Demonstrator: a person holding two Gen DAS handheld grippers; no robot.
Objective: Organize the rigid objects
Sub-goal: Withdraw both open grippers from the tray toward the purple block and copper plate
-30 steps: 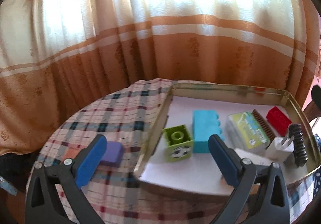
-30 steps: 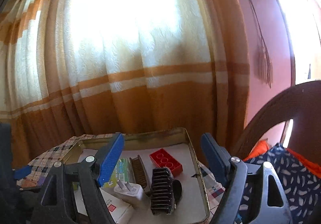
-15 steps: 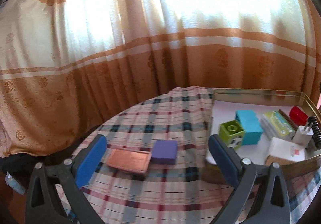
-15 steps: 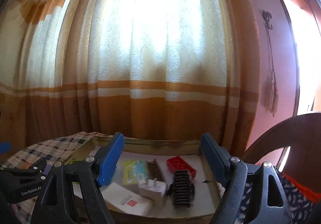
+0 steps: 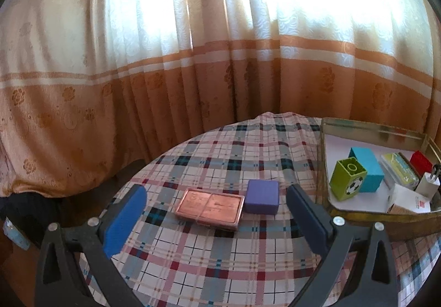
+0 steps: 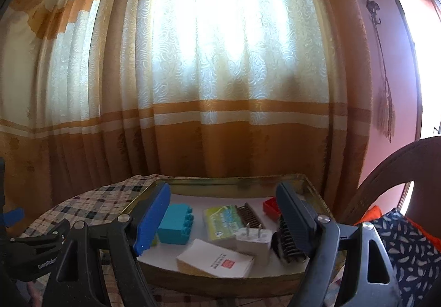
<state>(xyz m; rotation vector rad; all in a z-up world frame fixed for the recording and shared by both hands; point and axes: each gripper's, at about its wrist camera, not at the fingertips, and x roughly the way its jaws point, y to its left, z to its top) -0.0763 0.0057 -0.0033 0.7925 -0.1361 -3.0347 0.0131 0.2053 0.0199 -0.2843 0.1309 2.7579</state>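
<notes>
two loose pieces on the cloth, six or so in the tray

left gripper [image 5: 215,213] and right gripper [image 6: 223,221] both gape, empty; one purple block [image 5: 261,196] touches one copper tin [image 5: 210,208] at lower centre (tray [image 5: 372,129] right).

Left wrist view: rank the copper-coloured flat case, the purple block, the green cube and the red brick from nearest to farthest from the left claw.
1. Copper-coloured flat case: on the tablecloth, just ahead of the open left claw.
2. Purple block: beside the case, to its right; nearly as close.
3. Green cube: in the tray, near its left wall.
4. Red brick: far right of the tray.
</notes>
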